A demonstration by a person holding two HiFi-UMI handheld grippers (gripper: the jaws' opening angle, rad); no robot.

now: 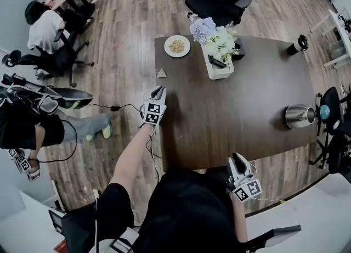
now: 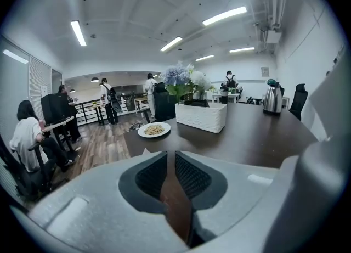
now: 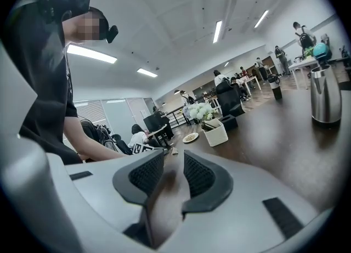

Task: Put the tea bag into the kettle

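Task's barely begun: the tea bag (image 1: 162, 73) lies untouched on the table (image 1: 247, 109) near its left edge, just ahead of the left gripper (image 1: 158, 89), whose jaws stand only a slit apart w/ nothing btwn them. The kettle (image 1: 299, 116) sits well apart at the table's right end, and the right gripper (image 1: 237, 159) hangs by the near edge, jaws somewhat wider, also empty. Everything's left to do, prob.: pinch the bag, carry it across, drop it into the kettle.
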